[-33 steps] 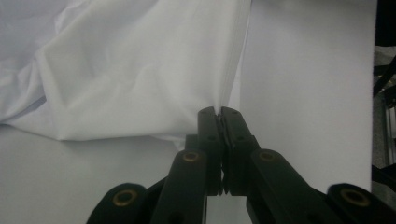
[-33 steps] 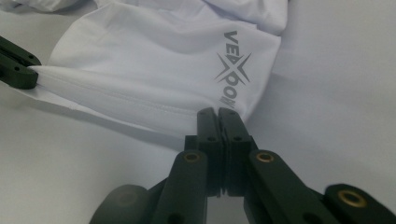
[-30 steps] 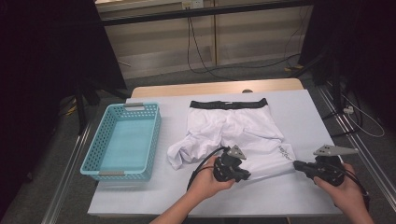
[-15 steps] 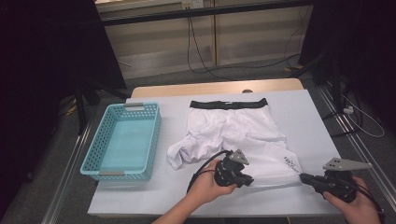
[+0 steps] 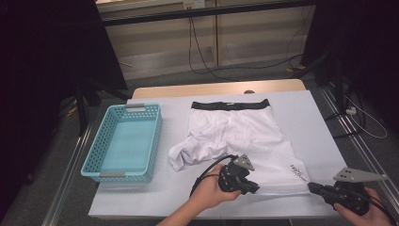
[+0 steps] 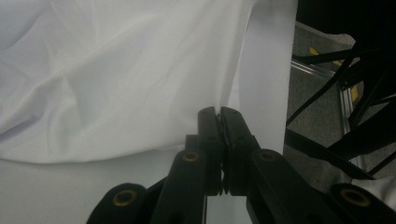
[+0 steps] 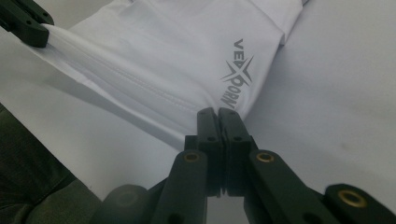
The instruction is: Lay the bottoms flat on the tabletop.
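Note:
White shorts (image 5: 235, 129) with a black waistband (image 5: 229, 104) lie flat on the white table, one leg bunched at the left. My left gripper (image 5: 256, 188) is shut on the near hem of the other leg; in the left gripper view its tips (image 6: 218, 112) pinch the white cloth (image 6: 116, 79). My right gripper (image 5: 311, 187) is shut on the same hem farther right, just below the grey logo (image 7: 238, 74). In the right gripper view its tips (image 7: 217, 112) clamp the fabric (image 7: 163, 60), which runs taut to the left gripper (image 7: 25, 23).
A light blue plastic basket (image 5: 101, 141) stands on the table's left side with nothing in it. The table's near edge (image 5: 188, 214) lies just below both hands. Metal rails and cables run along the floor at the right (image 5: 357, 136).
My right gripper has moved right and toward the near edge, drawing the hem tight between the two grippers. The left gripper has barely shifted.

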### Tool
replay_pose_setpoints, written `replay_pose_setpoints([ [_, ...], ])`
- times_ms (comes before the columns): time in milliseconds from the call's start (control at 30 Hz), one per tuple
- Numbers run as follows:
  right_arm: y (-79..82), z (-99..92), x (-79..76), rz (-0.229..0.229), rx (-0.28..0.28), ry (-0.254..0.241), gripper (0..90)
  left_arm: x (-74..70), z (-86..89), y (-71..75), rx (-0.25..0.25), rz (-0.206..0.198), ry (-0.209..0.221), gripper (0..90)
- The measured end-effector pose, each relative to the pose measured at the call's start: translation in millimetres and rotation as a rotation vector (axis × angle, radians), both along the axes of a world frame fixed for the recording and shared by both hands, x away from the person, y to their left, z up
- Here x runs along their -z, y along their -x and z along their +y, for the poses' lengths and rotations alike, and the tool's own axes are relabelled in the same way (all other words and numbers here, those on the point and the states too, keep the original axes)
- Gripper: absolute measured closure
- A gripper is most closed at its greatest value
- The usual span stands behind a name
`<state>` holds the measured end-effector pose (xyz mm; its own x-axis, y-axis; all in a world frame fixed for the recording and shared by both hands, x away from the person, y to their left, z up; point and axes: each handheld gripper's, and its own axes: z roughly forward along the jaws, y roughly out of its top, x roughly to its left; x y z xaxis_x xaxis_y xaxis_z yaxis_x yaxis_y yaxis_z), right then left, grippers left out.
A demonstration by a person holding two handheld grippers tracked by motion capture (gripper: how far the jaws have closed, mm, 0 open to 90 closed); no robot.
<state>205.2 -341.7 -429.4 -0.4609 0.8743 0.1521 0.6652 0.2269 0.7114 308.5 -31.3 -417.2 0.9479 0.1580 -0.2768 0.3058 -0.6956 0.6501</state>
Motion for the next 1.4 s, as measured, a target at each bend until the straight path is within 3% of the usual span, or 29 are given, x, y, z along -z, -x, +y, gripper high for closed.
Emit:
replay_pose_setpoints([
  [300,-0.5,2.0,0.0,-0.001,-0.008,0.016,87.1,-0.3,0.1,1.5,0.015,0.005,-0.003,87.8],
  [500,-3.9,4.9,2.3,0.002,0.028,0.037,67.6,1.7,-1.1,2.9,0.021,0.005,-0.015,87.9],
  [633,-13.4,9.5,0.5,-0.014,0.048,0.044,61.2,3.4,-1.5,3.2,0.024,0.010,-0.021,87.9],
  [900,-35.5,18.3,14.2,0.042,0.086,0.088,60.1,4.4,0.8,3.7,0.028,0.014,-0.023,87.9],
  [1067,-32.4,15.5,14.0,0.050,0.077,0.074,71.1,4.1,1.9,5.1,0.022,0.017,-0.019,87.9],
  [1167,-28.4,14.5,13.8,0.051,0.072,0.069,71.2,3.2,1.5,6.3,0.029,0.015,-0.022,87.9],
  [1333,-21.1,10.2,10.5,0.037,0.098,0.085,57.3,4.2,0.9,5.6,0.028,0.015,-0.023,87.9],
  [1400,-18.1,9.4,10.8,0.030,0.114,0.104,55.9,4.8,0.2,5.9,0.028,0.014,-0.025,87.9],
])
